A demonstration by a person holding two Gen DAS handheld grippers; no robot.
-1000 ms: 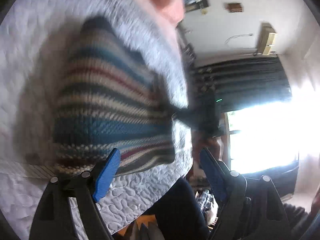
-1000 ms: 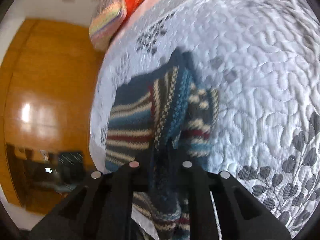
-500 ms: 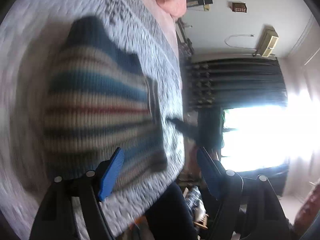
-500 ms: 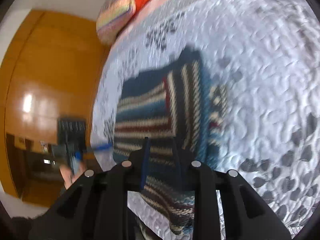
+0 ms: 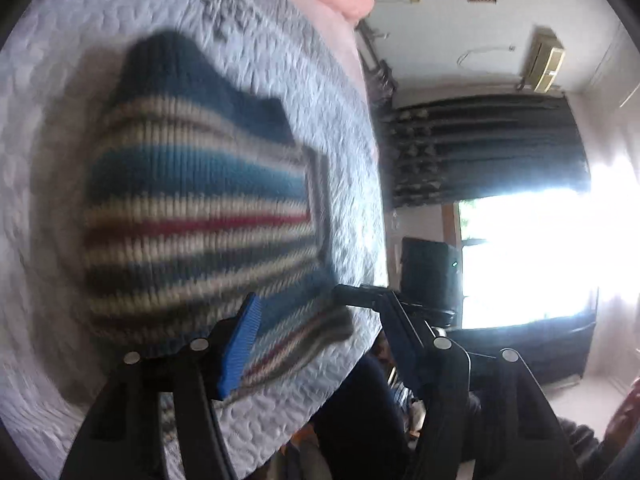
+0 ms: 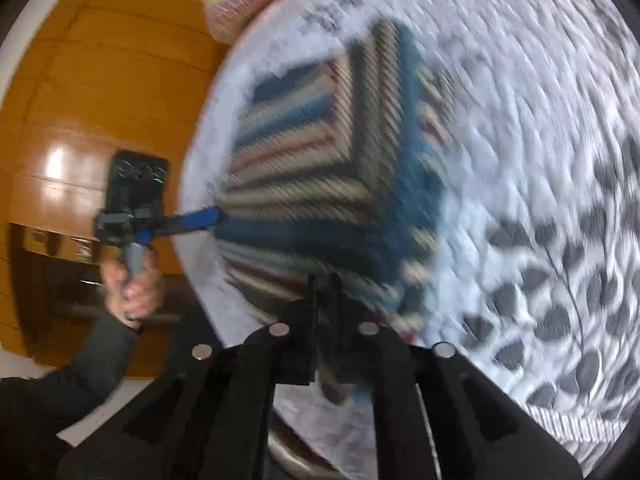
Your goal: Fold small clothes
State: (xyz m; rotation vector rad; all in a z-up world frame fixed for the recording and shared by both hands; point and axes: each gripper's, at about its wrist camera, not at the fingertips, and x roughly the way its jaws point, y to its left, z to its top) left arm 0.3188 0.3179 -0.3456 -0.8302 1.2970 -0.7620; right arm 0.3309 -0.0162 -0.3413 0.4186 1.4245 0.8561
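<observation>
The striped knit sweater (image 5: 200, 216) lies folded on the quilted bed (image 5: 352, 168), filling the centre-left of the left wrist frame and the upper centre of the right wrist frame. The left tool (image 5: 316, 320) is spread wide and empty, its blue pad over the sweater's lower hem. The right tool (image 6: 324, 292) is clenched; whether cloth is caught between its fingers I cannot tell. The knit looks thick, soft and floppy, light but prone to sag and unfold, so it is best taken by a folded edge or corner, through all layers.
</observation>
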